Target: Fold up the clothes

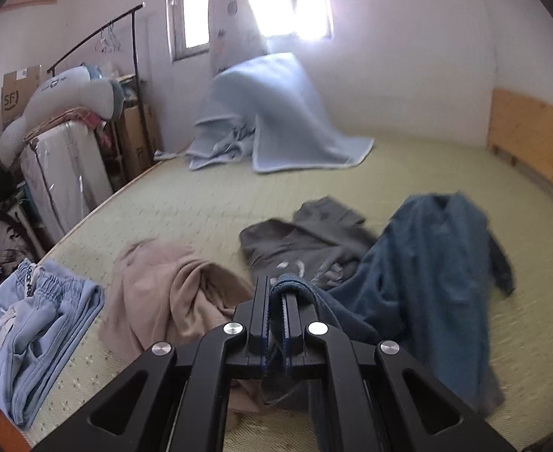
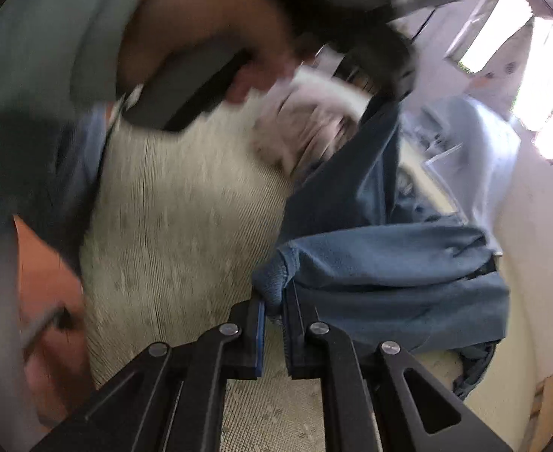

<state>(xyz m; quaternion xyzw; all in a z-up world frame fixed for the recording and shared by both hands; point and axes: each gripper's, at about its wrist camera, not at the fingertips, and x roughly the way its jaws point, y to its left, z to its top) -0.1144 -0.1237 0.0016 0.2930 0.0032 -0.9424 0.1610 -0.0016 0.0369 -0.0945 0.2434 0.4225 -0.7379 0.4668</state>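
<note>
Blue garment (image 1: 419, 275) hangs stretched between both sets of jaws, each clamped shut on one edge; its long body trails ahead and rightward onto the bed (image 1: 201, 203).

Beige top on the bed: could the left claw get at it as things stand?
Probably not yet: the beige top lies uncovered close by, but the left claw is shut on the dark blue garment.

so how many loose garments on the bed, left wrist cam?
4. Light blue shorts at left edge, beige top beside them, grey top mid-bed, dark blue garment at right, held in both grippers. More may be hidden underneath.
</note>
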